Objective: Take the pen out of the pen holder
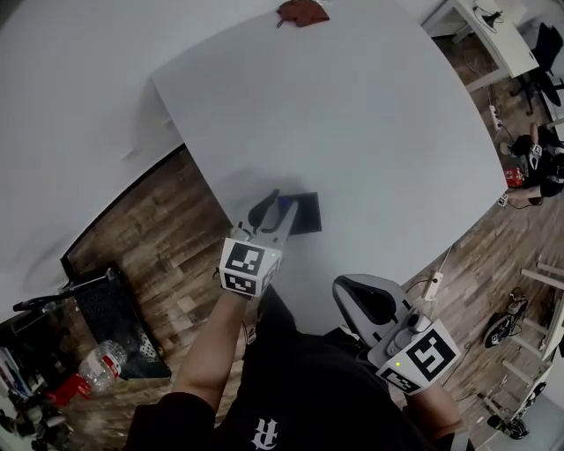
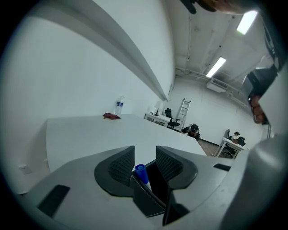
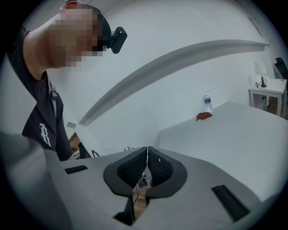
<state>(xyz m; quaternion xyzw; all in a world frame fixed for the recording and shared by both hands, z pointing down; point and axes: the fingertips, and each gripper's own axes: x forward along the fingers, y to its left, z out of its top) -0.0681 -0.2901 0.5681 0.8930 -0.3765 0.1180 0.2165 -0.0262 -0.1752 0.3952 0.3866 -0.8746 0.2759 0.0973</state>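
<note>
A black square pen holder [image 1: 307, 214] stands near the front left of the white table [image 1: 352, 106]. A pen with a blue cap [image 1: 283, 205] sticks up out of it. My left gripper [image 1: 275, 204] reaches over the holder's left side. In the left gripper view its jaws stand open around the blue cap [image 2: 140, 173], which leans close to the left pad above the holder [image 2: 150, 197]; neither pad presses on it. My right gripper [image 1: 345, 291] hovers at the table's front edge, shut with nothing between its pads [image 3: 147, 150].
A red-brown object [image 1: 302, 11] lies at the table's far edge beside a water bottle [image 2: 119, 105]. On the wooden floor to the left are a black crate [image 1: 115, 321] and a plastic bottle [image 1: 101, 363]. Desks with seated people [image 2: 193, 130] stand beyond the table.
</note>
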